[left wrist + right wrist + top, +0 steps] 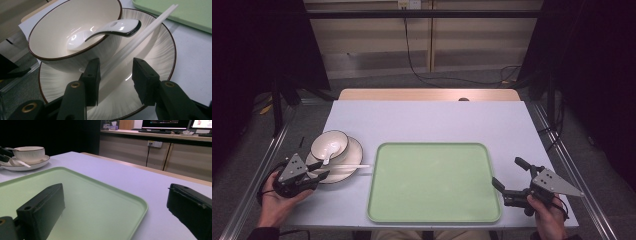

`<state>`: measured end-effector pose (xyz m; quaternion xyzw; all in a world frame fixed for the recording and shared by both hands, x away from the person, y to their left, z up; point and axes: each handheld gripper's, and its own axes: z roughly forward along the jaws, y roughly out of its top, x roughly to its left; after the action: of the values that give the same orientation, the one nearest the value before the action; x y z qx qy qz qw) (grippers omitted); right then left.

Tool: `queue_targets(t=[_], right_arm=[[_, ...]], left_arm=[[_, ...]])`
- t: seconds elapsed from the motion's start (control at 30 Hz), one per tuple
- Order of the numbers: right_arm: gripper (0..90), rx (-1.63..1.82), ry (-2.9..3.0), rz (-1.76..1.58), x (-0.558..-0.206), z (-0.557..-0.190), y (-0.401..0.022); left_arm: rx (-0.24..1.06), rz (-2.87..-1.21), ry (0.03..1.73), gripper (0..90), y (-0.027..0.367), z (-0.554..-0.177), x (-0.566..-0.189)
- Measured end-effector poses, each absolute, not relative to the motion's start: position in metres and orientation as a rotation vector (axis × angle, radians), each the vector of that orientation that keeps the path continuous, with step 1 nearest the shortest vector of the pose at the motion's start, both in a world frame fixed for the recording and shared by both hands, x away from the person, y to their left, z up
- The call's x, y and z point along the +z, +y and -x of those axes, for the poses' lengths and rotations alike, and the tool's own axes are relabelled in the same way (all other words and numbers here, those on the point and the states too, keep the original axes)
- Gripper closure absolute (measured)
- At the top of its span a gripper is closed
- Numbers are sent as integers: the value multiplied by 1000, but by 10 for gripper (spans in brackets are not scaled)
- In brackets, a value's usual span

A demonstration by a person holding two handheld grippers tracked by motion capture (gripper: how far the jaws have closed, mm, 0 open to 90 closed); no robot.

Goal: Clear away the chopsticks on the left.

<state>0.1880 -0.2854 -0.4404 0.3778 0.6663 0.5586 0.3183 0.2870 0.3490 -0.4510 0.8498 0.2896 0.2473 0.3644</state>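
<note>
Between the left gripper's [116, 81] parted fingers lie the white chopsticks [140, 40], ungripped; closing off-centre could, I judge, roll them off the plate [160, 62].

A pale green tray [434, 182] with rounded corners lies bare on the light grey table [432, 120], near its front edge, while beyond the table black cables [412, 60] trail over the floor before wooden cabinets [472, 45] with a wall socket [155, 144].

Left hand-held gripper [319, 170] half-open; right hand-held gripper [508, 175] wide open.
</note>
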Motion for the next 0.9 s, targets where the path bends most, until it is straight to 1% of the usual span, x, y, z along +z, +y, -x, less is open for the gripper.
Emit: queue_targets(t=[0.2, 0.3, 0.33, 0.53, 0.73, 0.9], right_arm=[[11, 1464, 1754, -998, -440, -188, -286], [11, 1462, 1752, -1000, -440, -188, -286], [11, 1461, 1750, -1000, -440, -188, -286], [11, 1460, 1750, -998, -440, -188, -286], [11, 1467, 1754, -995, -440, -188, -286], [11, 1468, 1750, -996, -440, -188, -285]], left_arm=[[641, -2170, 745, 551, 349, -288, -454], [641, -2193, 732, 546, 349, -288, -453], [646, -2192, 727, 566, 349, -289, -453], [614, -2245, 703, 604, 348, -288, -449], [631, -2247, 664, 588, 346, -289, -446], [637, -2234, 686, 555, 348, -291, -447]])
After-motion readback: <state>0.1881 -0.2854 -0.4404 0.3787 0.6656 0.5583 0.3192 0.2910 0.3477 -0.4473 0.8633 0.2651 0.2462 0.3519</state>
